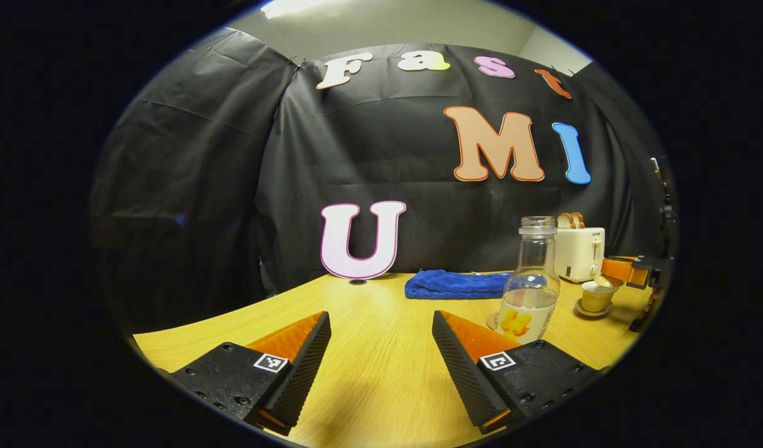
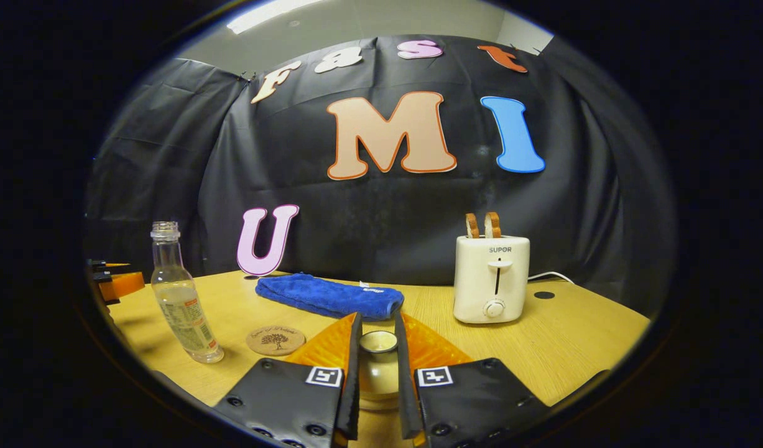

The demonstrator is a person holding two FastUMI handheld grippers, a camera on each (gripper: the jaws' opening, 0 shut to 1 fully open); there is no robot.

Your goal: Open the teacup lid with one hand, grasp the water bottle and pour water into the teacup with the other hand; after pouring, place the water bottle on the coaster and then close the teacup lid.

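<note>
Right gripper [image 2: 377, 348] fingers pinch the teacup lid [image 2: 379, 340] at the teacup [image 1: 596, 297]. Left to right: water bottle [image 2: 179, 298], unpoured, then empty coaster [image 2: 275, 340]. Left gripper [image 1: 381, 354], jaws spread, faces the bottle ungrasped. Judged early: pouring, placing and closing remain.

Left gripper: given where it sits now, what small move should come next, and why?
Probably ease the left gripper forward and rightward toward the clear glass water bottle. Its jaws stand open and hold nothing, the bottle stands upright on the wooden table, and the right gripper is already closed on the lid of the small tan teacup.
</note>
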